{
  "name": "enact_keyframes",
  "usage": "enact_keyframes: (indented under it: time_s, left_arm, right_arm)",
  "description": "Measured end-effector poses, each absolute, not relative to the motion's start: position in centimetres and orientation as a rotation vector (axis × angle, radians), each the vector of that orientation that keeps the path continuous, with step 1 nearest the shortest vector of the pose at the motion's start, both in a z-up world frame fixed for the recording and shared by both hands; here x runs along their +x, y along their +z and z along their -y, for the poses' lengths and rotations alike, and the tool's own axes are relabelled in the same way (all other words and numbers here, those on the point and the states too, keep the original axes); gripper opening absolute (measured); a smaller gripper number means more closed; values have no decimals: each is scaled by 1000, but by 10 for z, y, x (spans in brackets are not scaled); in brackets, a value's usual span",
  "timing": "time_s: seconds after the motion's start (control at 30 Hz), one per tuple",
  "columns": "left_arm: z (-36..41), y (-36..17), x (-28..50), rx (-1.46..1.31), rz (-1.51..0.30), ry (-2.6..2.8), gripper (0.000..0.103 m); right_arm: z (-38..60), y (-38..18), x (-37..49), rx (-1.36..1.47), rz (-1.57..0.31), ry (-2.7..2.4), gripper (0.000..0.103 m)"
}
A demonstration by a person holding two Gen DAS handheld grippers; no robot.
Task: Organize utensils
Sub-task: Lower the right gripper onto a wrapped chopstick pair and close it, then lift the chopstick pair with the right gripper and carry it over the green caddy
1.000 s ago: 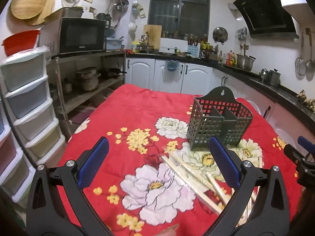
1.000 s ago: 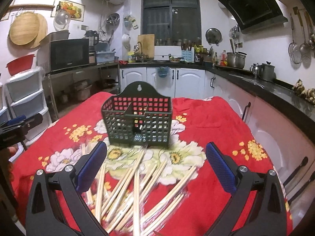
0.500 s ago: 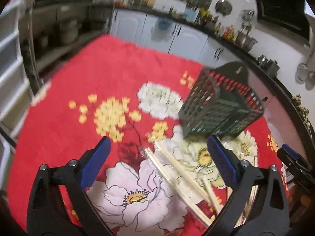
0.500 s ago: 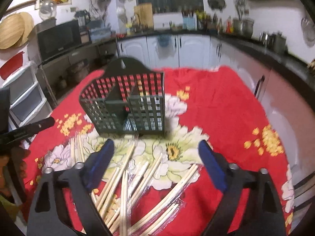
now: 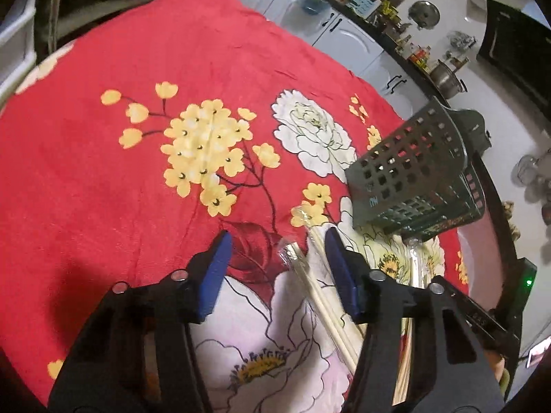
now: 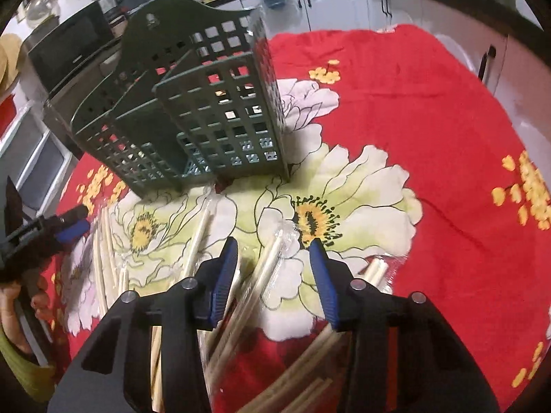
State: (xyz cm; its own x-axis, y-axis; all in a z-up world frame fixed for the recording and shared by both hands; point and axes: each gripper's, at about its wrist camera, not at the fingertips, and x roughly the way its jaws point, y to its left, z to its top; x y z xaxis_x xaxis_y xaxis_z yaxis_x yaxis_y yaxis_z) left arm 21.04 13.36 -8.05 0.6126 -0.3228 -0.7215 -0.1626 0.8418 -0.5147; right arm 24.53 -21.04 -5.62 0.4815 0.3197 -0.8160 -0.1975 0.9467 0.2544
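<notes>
Right black gripper with blue pads [image 6: 273, 251]: jaws closing, one plastic-wrapped pale wooden chopstick pair [image 6: 263, 268] between them, pads not yet pressing it. Left black gripper with blue pads [image 5: 277, 251]: jaws closing over wrapped chopsticks [image 5: 310, 284], no contact. More wrapped chopsticks scattered on the red floral tablecloth [image 6: 430, 110]. Beyond them, dark green perforated plastic utensil basket [image 6: 210, 113], upright, compartments empty. White kitchen cabinets [image 6: 337, 3] behind
</notes>
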Motion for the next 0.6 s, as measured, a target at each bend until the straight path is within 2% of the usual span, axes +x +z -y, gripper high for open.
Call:
enact_keyframes:
  time_s: [0.07,0.23,0.4,0.53,0.6]
  left_arm:
    - [-135,-84,212,-595,-918,-107,37]
    - [-134,-87,218,-599,-913,-125,33]
    - [-136,-89,220,-568,-911,-132,22]
    - [-135,-91,220,-564,-917,-148,5]
    - [-135,-90,218,-554,-913,-160,4]
  right_arm:
    - [213,-61,251,170,-1043,315,32]
    - [221,-69,261,228,-1053,302,16]
    - [232,-66,261,270,-1032,299,11]
    - [240,-57,259,290,-999,299,11]
    - [243,-51,256,299,-975,305,11]
